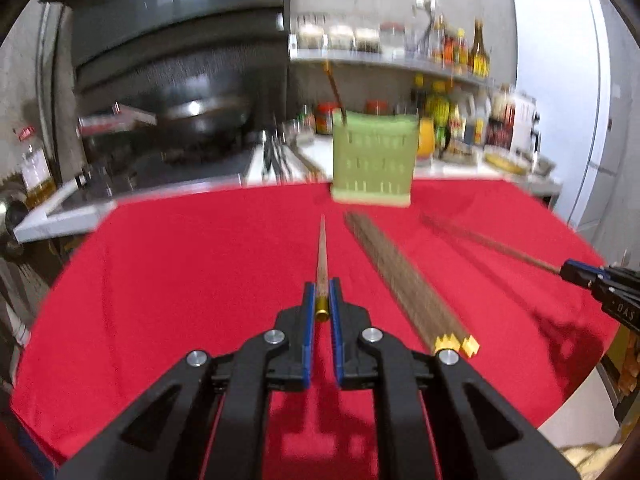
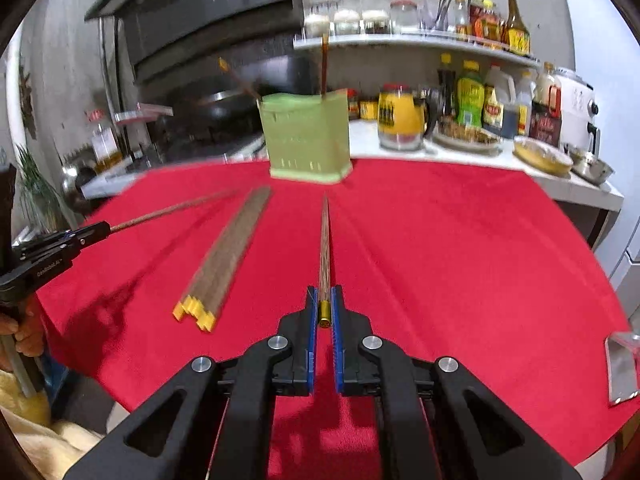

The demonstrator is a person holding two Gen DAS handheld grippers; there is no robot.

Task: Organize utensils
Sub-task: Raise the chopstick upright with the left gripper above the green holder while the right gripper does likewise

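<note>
My left gripper [image 1: 322, 294] is shut on a brown chopstick [image 1: 321, 248] near its gold-capped end, and the stick points toward the green utensil holder [image 1: 372, 160]. My right gripper [image 2: 325, 300] is shut on another chopstick [image 2: 325, 240] the same way, held above the red cloth. A bundle of several brown chopsticks with yellow ends [image 1: 404, 280] [image 2: 228, 248] lies on the cloth between the two grippers. The green holder [image 2: 306, 136] stands at the far edge with two chopsticks sticking up from it. Each gripper shows in the other's view: the right gripper [image 1: 568, 270], the left gripper [image 2: 102, 230].
A red cloth [image 1: 200, 280] [image 2: 460, 260] covers the table. Behind it are a stove with a wok [image 1: 192, 116], a counter with bottles and jars [image 2: 472, 108], and a shelf. A person's hand [image 2: 24, 336] holds the left gripper's handle. A shiny metal piece [image 2: 622, 368] lies at the right edge.
</note>
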